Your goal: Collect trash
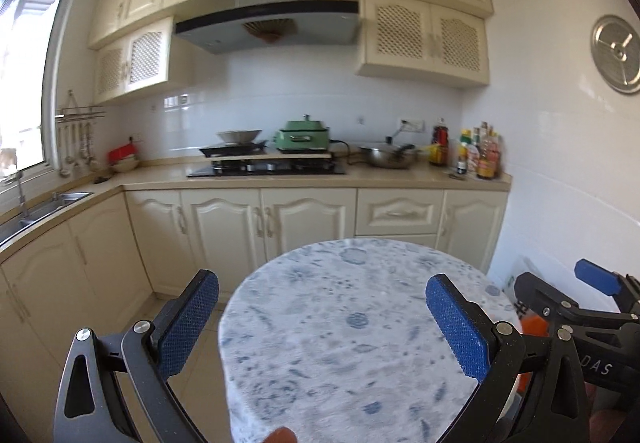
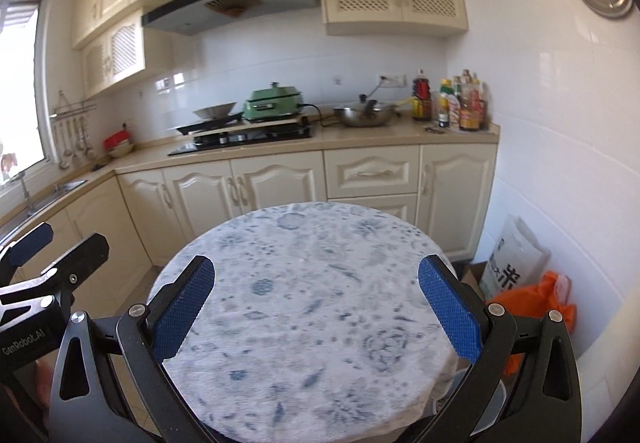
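Note:
A round table (image 1: 340,323) with a blue-and-white floral cloth fills the lower middle of both views; it also shows in the right wrist view (image 2: 304,303). No trash item shows on its top. My left gripper (image 1: 322,317) is open and empty, held above the table's near side. My right gripper (image 2: 316,301) is open and empty, also above the table. The right gripper shows at the left wrist view's right edge (image 1: 568,299). The left gripper shows at the right wrist view's left edge (image 2: 44,263). An orange plastic bag (image 2: 536,303) lies on the floor right of the table.
A white printed sack (image 2: 516,259) leans on the right wall beside a cardboard box (image 2: 474,273). Cream cabinets (image 1: 280,219) and a counter with a hob (image 1: 264,167), green pot (image 1: 304,137), wok (image 1: 388,157) and bottles (image 1: 476,153) stand behind. A sink (image 1: 52,203) is left.

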Available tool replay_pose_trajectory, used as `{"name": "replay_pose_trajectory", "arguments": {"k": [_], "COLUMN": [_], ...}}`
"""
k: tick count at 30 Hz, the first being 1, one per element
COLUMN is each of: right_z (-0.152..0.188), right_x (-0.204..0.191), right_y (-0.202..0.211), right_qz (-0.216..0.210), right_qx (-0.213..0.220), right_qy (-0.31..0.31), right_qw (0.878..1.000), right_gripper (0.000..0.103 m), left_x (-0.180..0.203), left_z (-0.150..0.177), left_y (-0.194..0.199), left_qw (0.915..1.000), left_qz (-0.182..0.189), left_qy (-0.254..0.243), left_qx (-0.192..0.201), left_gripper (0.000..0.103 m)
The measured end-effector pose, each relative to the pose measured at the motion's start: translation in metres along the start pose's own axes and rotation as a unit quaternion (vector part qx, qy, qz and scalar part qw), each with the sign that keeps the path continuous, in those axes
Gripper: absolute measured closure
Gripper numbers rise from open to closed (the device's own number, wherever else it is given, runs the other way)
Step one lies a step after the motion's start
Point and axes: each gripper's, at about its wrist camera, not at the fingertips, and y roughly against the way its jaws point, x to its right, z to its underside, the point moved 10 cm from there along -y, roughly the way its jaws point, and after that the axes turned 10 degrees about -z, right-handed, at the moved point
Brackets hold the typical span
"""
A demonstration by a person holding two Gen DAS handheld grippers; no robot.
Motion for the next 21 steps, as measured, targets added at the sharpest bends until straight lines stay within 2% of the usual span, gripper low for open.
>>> {"name": "replay_pose_trajectory", "arguments": {"k": [8, 21], "right_z": [0.007, 0.000], "right_x": [-0.015, -0.041], "right_y": [0.012, 0.035], "right_qz": [-0.006, -0.016], "right_qx": [0.002, 0.024], "right_qy": [0.009, 0.028], "right_qw": [1.000, 0.999], "right_gripper": [0.000, 0.000], "left_x": [-0.003, -0.017], "left_z": [0.003, -0.001], "left_y": [0.014, 0.044], "left_qw": [0.9997, 0.9992], "left_qz": [-0.023, -0.032], "left_qy": [0.003, 0.015], "left_qx": [0.000, 0.016], "left_gripper": [0.001, 0.001]}}
